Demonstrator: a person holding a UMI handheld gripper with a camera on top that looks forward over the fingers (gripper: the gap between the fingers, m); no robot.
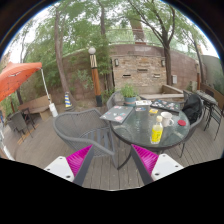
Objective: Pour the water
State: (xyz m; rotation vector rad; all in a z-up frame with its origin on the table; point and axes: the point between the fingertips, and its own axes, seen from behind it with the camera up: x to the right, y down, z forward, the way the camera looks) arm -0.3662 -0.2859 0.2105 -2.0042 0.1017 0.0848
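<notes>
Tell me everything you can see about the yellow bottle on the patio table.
The yellow bottle stands upright on the round glass-topped table, near its front rim. It looks like translucent plastic with a yellowish body and a paler top; finer details are too small to tell. A small red object sits close by on the same table, apart from it. Nothing touches it but the tabletop. It lies well beyond the open fingers of the hand-held gripper.

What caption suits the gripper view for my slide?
Open gripper faces a patio table holding a yellow bottle.
</notes>
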